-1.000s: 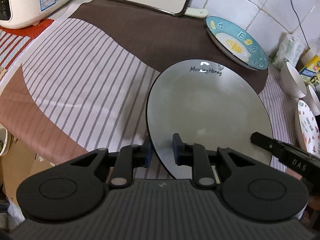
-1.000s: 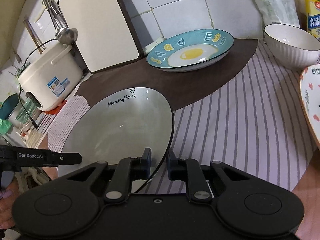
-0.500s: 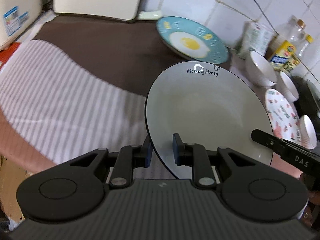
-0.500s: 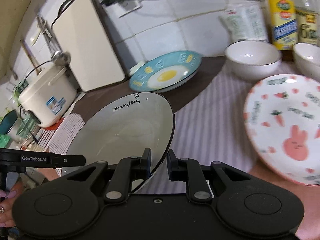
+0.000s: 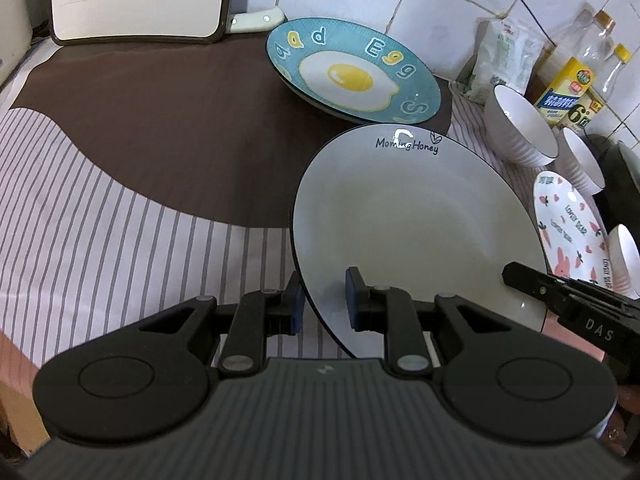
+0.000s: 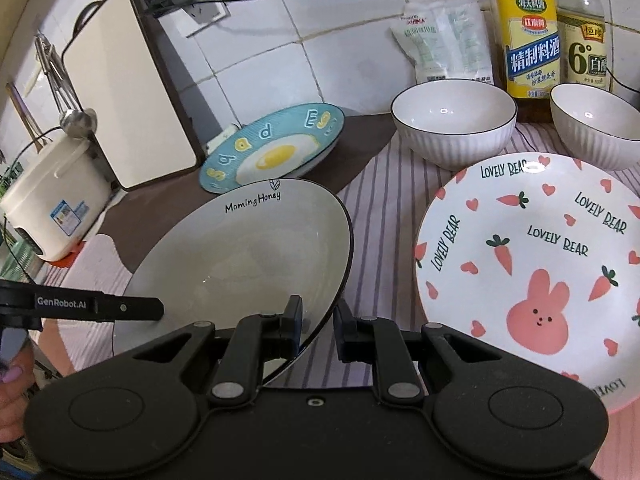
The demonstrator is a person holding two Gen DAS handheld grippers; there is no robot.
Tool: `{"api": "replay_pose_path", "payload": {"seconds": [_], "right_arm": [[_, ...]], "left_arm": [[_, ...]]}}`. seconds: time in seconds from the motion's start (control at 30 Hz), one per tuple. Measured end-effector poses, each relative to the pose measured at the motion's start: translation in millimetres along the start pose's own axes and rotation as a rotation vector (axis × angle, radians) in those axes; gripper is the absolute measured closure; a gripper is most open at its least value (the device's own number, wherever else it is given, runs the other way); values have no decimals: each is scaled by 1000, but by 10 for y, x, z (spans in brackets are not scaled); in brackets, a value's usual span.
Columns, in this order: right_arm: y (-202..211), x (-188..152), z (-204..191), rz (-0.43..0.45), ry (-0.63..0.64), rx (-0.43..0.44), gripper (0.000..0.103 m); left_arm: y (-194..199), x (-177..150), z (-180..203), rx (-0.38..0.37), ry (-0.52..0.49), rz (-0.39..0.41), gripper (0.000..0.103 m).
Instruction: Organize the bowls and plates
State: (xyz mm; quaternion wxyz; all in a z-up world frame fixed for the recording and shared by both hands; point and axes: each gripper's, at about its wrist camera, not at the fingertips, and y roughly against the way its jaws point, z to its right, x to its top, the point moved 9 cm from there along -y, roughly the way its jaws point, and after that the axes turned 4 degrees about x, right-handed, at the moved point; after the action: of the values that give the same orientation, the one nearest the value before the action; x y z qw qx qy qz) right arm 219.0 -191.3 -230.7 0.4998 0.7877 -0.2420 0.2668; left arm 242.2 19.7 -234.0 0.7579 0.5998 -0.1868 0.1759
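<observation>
The grey plate hangs above the bench, pinched at opposite rims by the left hand-held gripper and the right hand-held gripper. The rabbit plate lies at the frame's right, nearer the right one; stacking there looks likeliest.

You're in a home kitchen: white tiled wall, cream rice cooker, labelled condiment bottles, and a cloth-covered worktop with crockery.
</observation>
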Motion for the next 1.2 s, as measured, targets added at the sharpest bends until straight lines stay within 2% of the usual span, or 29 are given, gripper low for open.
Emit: {"api": "replay_pose_path", "payload": {"seconds": [0.4, 0.63, 0.73, 0.83, 1.1, 1.2], "right_arm": [[-76, -34, 5, -12, 70, -55, 81], [-74, -81, -40, -18, 130, -140, 77], [25, -82, -95, -8, 203, -181, 76], [181, -101, -108, -2, 188, -159, 71], [777, -105, -125, 39, 168, -121, 70], [1011, -67, -158, 65, 177, -121, 64]], "left_arm": [[-154, -23, -30, -10, 40, -33, 83], [-117, -43, 3, 47, 33, -53, 82], [-40, -73, 5, 80, 34, -68, 82], [78, -136, 21, 89, 44, -79, 80], [599, -260, 237, 71, 24, -52, 79], [813, -267, 383, 53, 1, -33, 75]]}}
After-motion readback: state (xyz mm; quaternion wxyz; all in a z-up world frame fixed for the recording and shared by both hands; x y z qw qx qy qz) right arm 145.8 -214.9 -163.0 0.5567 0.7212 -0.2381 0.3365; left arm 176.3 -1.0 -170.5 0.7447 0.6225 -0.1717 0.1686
